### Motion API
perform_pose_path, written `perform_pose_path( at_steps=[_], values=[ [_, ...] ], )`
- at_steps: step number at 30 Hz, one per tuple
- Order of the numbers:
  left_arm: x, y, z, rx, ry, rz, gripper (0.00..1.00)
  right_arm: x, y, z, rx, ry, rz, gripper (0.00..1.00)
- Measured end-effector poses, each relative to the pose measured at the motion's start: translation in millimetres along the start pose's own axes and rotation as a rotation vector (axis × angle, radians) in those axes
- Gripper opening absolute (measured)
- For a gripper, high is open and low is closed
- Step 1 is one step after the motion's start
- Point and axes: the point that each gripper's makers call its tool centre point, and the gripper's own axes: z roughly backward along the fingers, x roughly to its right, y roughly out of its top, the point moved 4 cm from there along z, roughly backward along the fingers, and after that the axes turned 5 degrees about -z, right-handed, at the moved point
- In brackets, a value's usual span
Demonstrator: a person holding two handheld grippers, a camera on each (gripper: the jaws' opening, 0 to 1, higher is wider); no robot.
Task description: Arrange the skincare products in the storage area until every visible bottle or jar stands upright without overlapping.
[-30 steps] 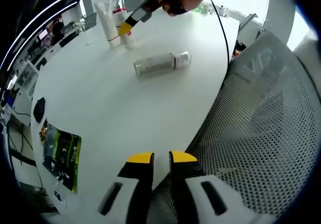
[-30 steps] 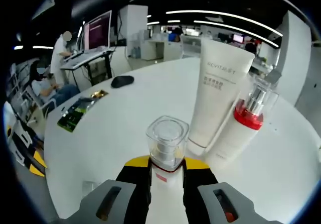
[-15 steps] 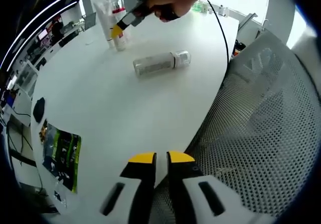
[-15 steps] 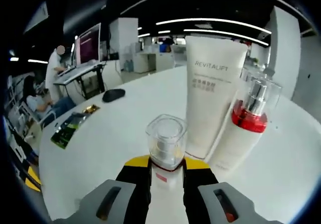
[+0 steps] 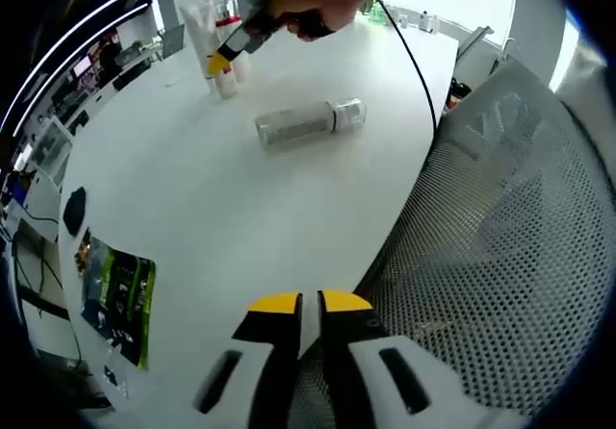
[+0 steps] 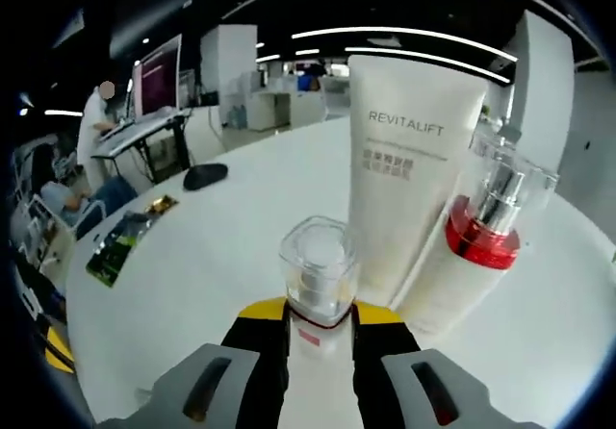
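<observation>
On the white table (image 6: 202,246), right gripper (image 6: 320,321) clamps a clear-capped bottle (image 6: 318,285) upright beside the white tube (image 6: 409,189) and red-collared pump bottle (image 6: 472,256); left gripper (image 5: 310,306) nearly closed, empty, near a clear bottle (image 5: 310,121) lying flat.
</observation>
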Motion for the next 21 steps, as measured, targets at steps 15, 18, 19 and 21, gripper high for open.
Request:
perform_pose_path(
  at_steps=[15, 18, 19, 21],
  values=[
    [-0.5, 1.8, 0.4, 0.015, 0.0, -0.002, 0.0, 0.4, -6.4, 6.8, -0.072, -0.016, -0.082, 0.19],
    [-0.5, 1.7, 0.4, 0.014, 0.0, -0.004, 0.0, 0.3, -5.9, 5.6, -0.073, -0.014, -0.089, 0.19],
    [-0.6, 1.8, 0.4, 0.015, 0.0, -0.003, 0.0, 0.8, -5.7, 6.1, -0.073, -0.015, -0.094, 0.18],
    [-0.7, 1.8, 0.4, 0.016, 0.001, -0.003, 0.0, 1.0, -5.0, 5.1, -0.076, -0.014, -0.087, 0.18]
  ],
)
